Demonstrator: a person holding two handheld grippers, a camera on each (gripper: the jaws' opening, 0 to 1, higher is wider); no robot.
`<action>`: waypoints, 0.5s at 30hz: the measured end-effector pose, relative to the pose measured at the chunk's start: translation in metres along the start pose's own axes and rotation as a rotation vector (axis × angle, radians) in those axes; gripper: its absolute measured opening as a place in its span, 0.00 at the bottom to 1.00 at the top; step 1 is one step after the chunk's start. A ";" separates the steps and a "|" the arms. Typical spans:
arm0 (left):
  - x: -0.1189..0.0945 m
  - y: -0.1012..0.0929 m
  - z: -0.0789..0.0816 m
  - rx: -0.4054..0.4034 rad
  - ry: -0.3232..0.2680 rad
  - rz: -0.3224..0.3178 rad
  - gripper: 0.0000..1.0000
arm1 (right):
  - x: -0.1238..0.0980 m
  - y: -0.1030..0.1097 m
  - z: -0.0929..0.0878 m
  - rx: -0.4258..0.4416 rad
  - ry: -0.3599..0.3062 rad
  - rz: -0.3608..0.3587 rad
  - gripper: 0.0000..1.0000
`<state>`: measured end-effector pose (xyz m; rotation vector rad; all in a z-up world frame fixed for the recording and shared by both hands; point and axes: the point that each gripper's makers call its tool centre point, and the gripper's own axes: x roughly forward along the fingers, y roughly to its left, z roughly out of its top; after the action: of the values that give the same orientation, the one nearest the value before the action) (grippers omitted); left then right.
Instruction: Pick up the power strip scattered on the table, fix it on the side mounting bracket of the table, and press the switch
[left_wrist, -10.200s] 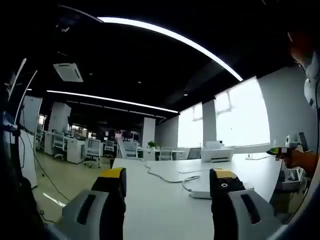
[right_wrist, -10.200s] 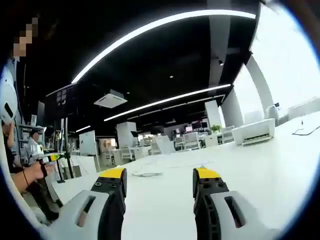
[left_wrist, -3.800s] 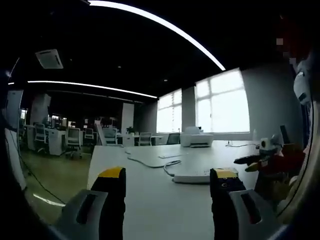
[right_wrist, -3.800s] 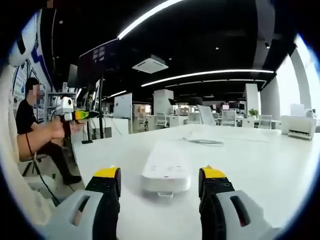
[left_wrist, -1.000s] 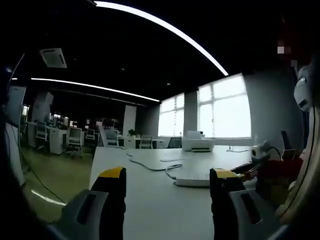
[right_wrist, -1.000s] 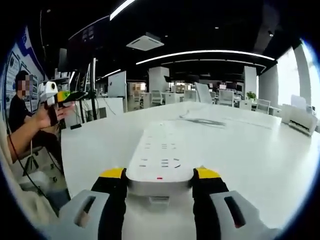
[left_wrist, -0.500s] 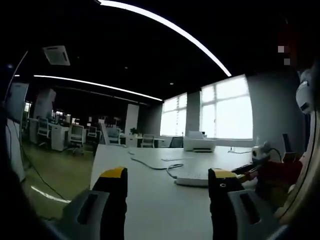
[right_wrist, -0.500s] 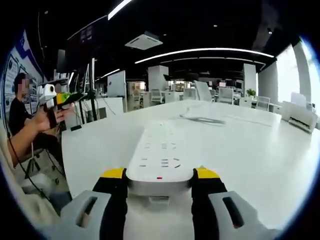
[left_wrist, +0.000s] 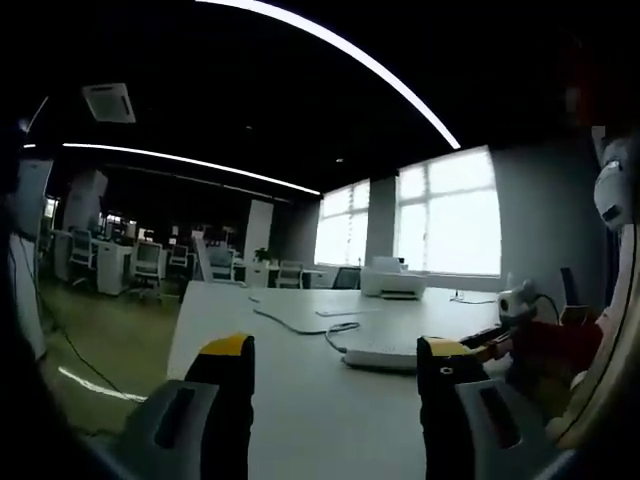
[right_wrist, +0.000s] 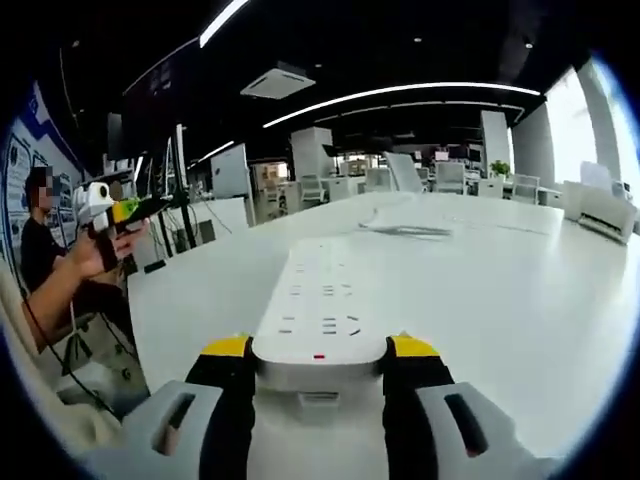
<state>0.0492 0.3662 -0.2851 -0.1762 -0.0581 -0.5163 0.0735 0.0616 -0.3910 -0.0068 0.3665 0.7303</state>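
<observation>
Pinching the power strip (right_wrist: 318, 325) at its near end, right claw (right_wrist: 318, 370).

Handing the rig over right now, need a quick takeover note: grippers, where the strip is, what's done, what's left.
Right gripper: shut on the near end of the white power strip, jaws on both its sides; the strip points away over the white table.
Left gripper: open, holding nothing, above the table near its edge. From there the strip lies further along the table, its cable trailing away across the top.
Done: strip gripped. Whether it is lifted off the table I cannot tell.
Left: carry it to the table's side mounting bracket, fix it there, press the switch.
</observation>
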 end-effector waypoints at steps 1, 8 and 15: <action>0.001 0.000 0.001 -0.013 -0.006 0.003 0.69 | 0.000 0.000 0.000 0.002 0.003 0.001 0.45; 0.012 -0.001 0.000 -0.047 0.038 0.025 0.69 | 0.000 0.001 -0.001 0.042 0.023 0.016 0.45; 0.019 -0.006 -0.013 -0.026 0.123 0.028 0.72 | 0.000 0.001 -0.001 0.086 0.040 0.033 0.46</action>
<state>0.0624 0.3491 -0.2954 -0.1698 0.0708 -0.4996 0.0718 0.0622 -0.3920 0.0661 0.4365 0.7472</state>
